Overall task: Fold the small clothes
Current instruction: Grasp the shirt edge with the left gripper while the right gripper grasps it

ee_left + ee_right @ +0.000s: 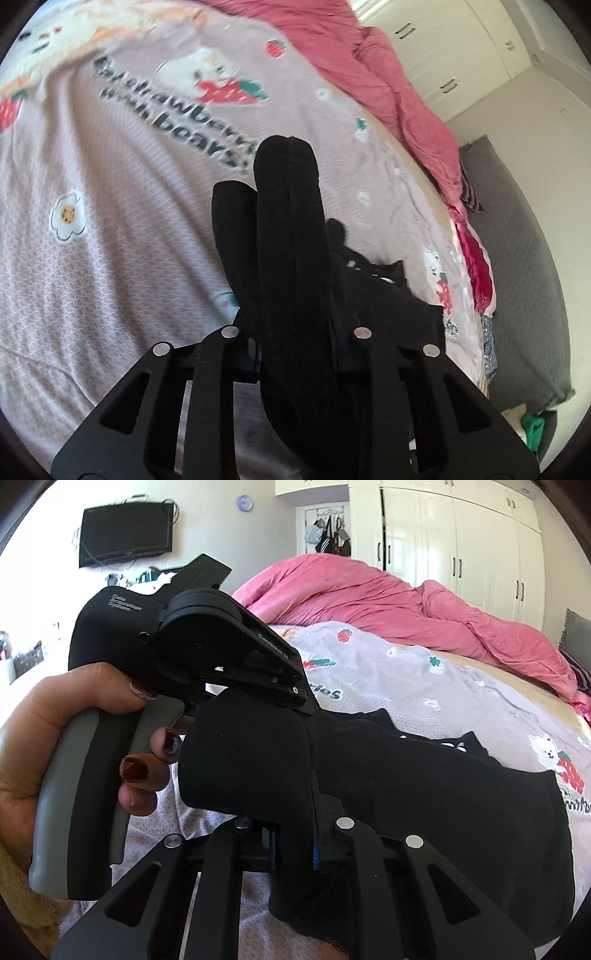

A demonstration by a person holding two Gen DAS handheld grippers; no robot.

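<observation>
A small black garment (291, 236) is held up over the bed. In the left wrist view it stands as a folded black roll between my left gripper's (295, 332) fingers, which are shut on it; the fingertips are hidden by the cloth. In the right wrist view the same black garment (406, 775) drapes over my right gripper (295, 842), whose blue-padded fingers are shut on a fold of it. The left gripper (291, 694), held in a hand (55, 738), pinches the garment's upper edge just above and left.
The bed has a lilac printed sheet (129, 184) with bears and strawberries. A pink duvet (388, 602) is bunched at the far side. White wardrobes (461, 546) and a wall TV (125, 531) stand behind. A grey rug (517, 258) lies beside the bed.
</observation>
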